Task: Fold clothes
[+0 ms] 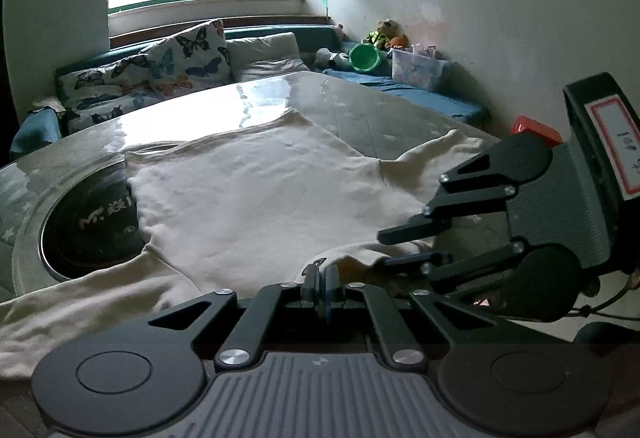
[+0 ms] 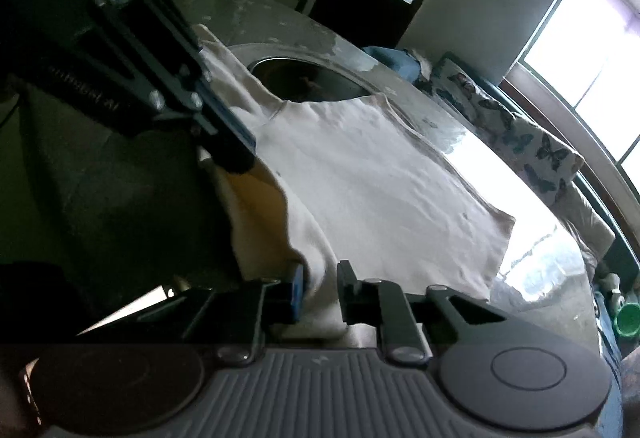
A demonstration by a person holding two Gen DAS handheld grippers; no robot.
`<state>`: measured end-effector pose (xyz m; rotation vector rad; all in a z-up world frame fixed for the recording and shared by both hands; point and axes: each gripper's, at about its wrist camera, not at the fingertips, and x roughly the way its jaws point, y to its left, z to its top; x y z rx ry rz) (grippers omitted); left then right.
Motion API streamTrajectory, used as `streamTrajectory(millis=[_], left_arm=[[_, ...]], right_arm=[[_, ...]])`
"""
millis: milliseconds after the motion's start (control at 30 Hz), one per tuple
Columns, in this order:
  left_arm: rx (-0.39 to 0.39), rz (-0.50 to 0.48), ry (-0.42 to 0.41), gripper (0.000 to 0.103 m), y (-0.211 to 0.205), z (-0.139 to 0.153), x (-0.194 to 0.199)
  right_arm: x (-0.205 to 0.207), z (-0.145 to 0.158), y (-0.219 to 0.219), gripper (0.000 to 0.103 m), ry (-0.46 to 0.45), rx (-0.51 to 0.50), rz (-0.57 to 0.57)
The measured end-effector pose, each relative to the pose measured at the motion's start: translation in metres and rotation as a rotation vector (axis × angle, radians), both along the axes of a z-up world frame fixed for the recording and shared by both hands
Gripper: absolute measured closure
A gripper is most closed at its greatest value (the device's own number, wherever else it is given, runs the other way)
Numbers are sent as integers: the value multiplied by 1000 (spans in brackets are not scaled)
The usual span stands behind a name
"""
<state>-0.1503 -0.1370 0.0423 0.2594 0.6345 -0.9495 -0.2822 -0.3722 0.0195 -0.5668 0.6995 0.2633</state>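
A cream long-sleeved shirt (image 1: 248, 190) lies spread flat on a glossy grey table (image 1: 360, 98). My left gripper (image 1: 322, 274) is shut on the shirt's near edge. The right wrist view shows that gripper (image 2: 236, 150) at the upper left, lifting a bit of the shirt (image 2: 360, 178) so its yellowish underside shows. My right gripper (image 2: 322, 286) holds the same edge further along, its jaws narrowly apart with a fold of cloth filling the gap. In the left wrist view the right gripper (image 1: 386, 250) reaches in from the right, close beside the left one.
A round dark inset (image 1: 88, 222) in the table lies partly under the shirt's left side. Behind the table stands a sofa with butterfly pillows (image 1: 160, 70), a green bucket (image 1: 365, 57), a clear plastic box (image 1: 418, 68) and soft toys. A window lights the far wall.
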Motion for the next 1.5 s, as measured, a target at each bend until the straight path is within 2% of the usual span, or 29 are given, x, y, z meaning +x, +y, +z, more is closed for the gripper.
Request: streamTrajectory(millis=[100, 200, 467, 633, 767, 933, 1033, 1167, 1267, 1367, 1500], left_arm=[[-9, -2, 11, 100, 1, 0, 1], [-8, -8, 9, 100, 0, 0, 0], [16, -23, 6, 100, 4, -2, -3], [70, -57, 27, 100, 2, -14, -6], [111, -79, 43, 100, 4, -18, -4], [114, -106, 19, 98, 13, -7, -1], [64, -85, -10, 98, 15, 8, 7], [21, -54, -2, 98, -2, 9, 22], [27, -58, 33, 98, -23, -4, 29], [56, -80, 63, 98, -34, -19, 28], [76, -97, 73, 98, -33, -27, 23]], right_arm=[[-1, 0, -3, 88, 1, -13, -13], [0, 0, -5, 101, 9, -9, -25], [-17, 17, -12, 102, -4, -25, 3], [-25, 12, -14, 102, 63, -28, 54], [-19, 7, -18, 99, 109, 16, 70], [-19, 29, -35, 98, 158, 121, 82], [-19, 42, -47, 98, 133, 162, 38], [3, 36, -65, 98, 94, 201, -82], [15, 21, -72, 98, 113, 226, -132], [12, 8, -77, 98, 137, 199, -151], [-1, 16, -93, 98, 119, 228, -164]])
